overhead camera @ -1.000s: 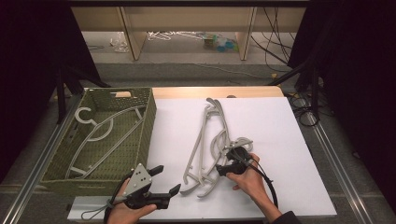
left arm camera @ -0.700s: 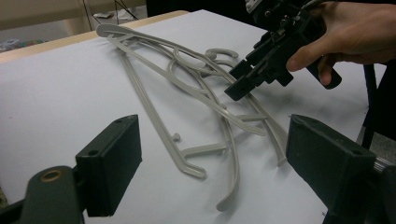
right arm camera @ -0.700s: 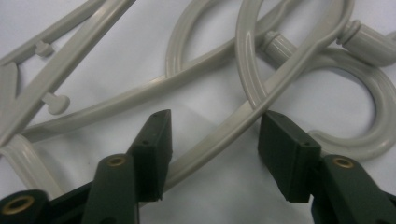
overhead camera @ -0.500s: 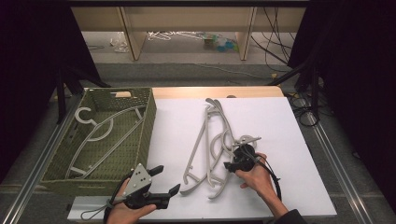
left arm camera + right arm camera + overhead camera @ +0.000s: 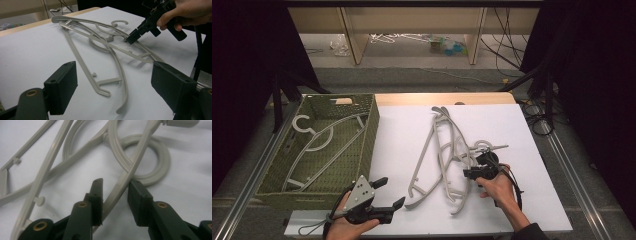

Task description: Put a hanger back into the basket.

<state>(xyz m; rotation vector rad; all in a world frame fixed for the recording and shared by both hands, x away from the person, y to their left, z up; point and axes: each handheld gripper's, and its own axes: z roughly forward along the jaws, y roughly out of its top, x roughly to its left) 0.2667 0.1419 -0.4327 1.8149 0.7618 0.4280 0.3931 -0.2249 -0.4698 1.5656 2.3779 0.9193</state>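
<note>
A pile of grey plastic hangers [image 5: 438,150] lies overlapping on the white table top, also seen in the left gripper view [image 5: 100,42]. My right gripper [image 5: 467,173] is at the pile's right side, near the hooks. In the right gripper view its jaws [image 5: 115,187] straddle one hanger arm [image 5: 140,147]; they have just been closing, with a gap still showing beside the arm. My left gripper [image 5: 393,191] rests open at the front edge, left of the pile, with nothing between its jaws [image 5: 115,80].
A green woven basket [image 5: 371,131] stands at the left with one grey hanger [image 5: 319,145] lying inside. The white sheet [image 5: 522,200] reaches the table's right edge. Shelving and cables sit beyond the far edge.
My right hand has shifted a little to the right along the pile, and its jaws have narrowed around a hanger arm. The left hand has stayed put.
</note>
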